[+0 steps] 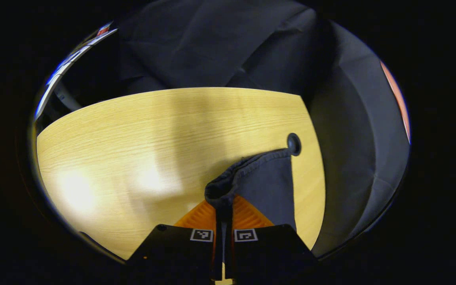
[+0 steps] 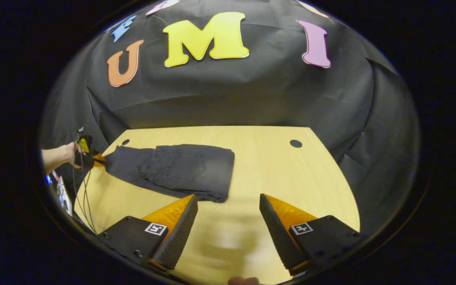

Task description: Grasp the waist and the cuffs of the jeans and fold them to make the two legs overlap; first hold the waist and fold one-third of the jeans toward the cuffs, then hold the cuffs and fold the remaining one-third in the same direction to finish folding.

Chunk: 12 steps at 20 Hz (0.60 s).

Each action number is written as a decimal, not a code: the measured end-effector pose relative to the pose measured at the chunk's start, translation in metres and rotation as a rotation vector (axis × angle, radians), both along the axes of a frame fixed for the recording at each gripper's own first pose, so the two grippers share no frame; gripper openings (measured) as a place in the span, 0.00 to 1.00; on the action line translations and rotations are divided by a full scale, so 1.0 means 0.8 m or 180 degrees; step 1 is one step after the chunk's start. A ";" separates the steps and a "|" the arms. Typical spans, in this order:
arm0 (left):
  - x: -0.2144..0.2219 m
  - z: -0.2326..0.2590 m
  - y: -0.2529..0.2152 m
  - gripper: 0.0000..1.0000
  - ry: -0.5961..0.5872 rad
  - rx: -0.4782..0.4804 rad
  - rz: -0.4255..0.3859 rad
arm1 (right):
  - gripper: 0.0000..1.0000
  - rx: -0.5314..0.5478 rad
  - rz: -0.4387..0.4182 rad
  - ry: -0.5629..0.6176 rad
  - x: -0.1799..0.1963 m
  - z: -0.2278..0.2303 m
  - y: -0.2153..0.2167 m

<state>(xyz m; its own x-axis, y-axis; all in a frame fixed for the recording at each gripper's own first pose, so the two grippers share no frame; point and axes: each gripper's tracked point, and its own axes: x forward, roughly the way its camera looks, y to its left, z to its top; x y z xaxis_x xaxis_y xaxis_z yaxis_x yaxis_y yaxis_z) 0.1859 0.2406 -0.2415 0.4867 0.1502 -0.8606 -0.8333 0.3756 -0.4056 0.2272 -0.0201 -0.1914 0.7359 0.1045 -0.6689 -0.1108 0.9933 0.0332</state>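
The jeans (image 2: 180, 168) lie on the light wooden table (image 2: 283, 174), towards its left half in the right gripper view, already folded over so the waist part with its back pocket sits on top of the legs, and a narrower stretch of leg runs out to the left towards the table's edge. At that far left end a person's hand (image 2: 67, 153) reaches in level from the side and holds the left gripper (image 2: 93, 160), which meets the cuff end of the jeans right at the table edge, with cables hanging down below it. In the left gripper view that gripper's own fingers (image 1: 206, 215) are drawn together with the dark cuff (image 1: 251, 178) pinched between them; the hem bunches up just above the tips and the cloth fans out to the right, reaching up to a round dark hole (image 1: 293, 143) in the tabletop. The right gripper (image 2: 228, 211) hangs above the near part of the table, tilted down towards it, its two fingers spread wide apart with bare wood between them and nothing in their grip; the left one of the pair sits just in front of the folded edge of the jeans without touching it, as far as I can make out.
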 end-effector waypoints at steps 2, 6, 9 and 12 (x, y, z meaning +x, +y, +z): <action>0.014 0.041 -0.013 0.05 -0.0211 0.0218 -0.0249 | 0.98 -0.0053 -0.0049 -0.0177 -0.001 0.021 -0.012; 0.051 0.147 -0.070 0.05 -0.0673 0.0680 -0.0818 | 0.98 -0.0002 -0.0093 -0.0263 -0.014 0.037 -0.027; 0.081 0.234 -0.143 0.05 -0.1014 0.1118 -0.1341 | 0.96 -0.0008 -0.0107 -0.0364 -0.023 0.055 -0.046; 0.108 0.300 -0.240 0.05 -0.1360 0.1474 -0.1845 | 0.97 -0.0022 -0.0153 -0.0445 -0.035 0.072 -0.070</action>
<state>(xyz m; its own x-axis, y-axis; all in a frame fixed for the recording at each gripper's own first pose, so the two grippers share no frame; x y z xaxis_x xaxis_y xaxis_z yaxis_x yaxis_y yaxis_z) 0.2724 0.0485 -0.0014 0.8638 0.0685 -0.4992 -0.2688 0.9005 -0.3417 0.1990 -0.0759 -0.1337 0.8260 0.0627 -0.5602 -0.0662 0.9977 0.0141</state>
